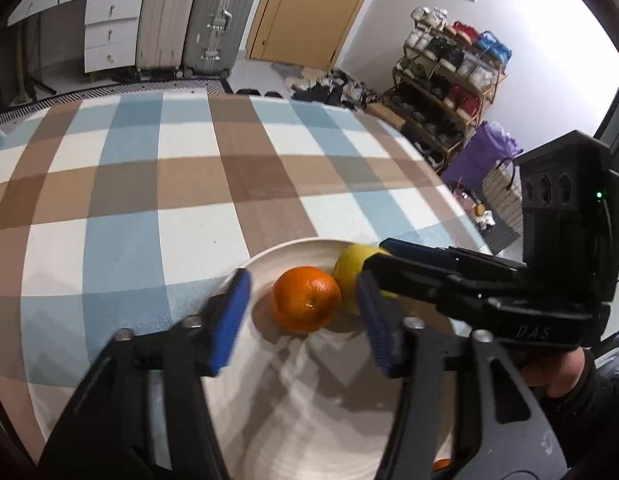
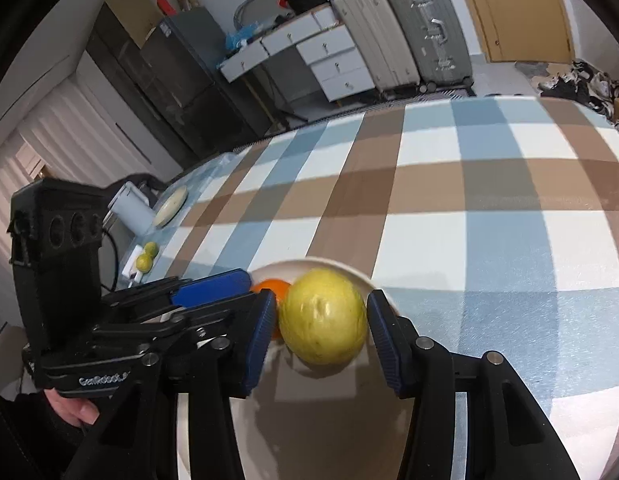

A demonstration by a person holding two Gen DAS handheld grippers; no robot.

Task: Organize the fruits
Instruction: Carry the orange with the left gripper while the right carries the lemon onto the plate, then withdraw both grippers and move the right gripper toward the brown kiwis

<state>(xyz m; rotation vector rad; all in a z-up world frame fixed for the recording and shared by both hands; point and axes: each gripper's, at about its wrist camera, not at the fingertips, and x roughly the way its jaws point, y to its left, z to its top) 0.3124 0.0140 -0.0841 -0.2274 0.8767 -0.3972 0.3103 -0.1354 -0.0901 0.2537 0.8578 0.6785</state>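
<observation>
Two grippers: both black, blue-padded, hand-held, meeting over 1 plate.
Left gripper (image 1: pixel 301 316): jaws stand apart with clear gaps to the round orange mandarin (image 1: pixel 305 300) lying between the pads; nothing is gripped.
Right gripper (image 2: pixel 321 336): its blue pads (image 2: pixel 383 344) flank the round yellow-green citrus fruit (image 2: pixel 323 316); the far pad sits just beside the skin, and I cannot tell whether either pad presses on it.
Fruits: mandarin and yellow-green fruit touch each other at the far side of the round cream ceramic plate (image 1: pixel 293 408).
Plate: rests on the blue, brown and white checked tablecloth (image 1: pixel 149 184).
Off to the side: 2 small green fruits (image 2: pixel 146 258) lie near the cloth's edge, well apart from the plate.
Step, as I judge it: both fruits are being set down on the plate.
Next move: lift each gripper clear without nudging the 2 touching fruits, since either could roll.
</observation>
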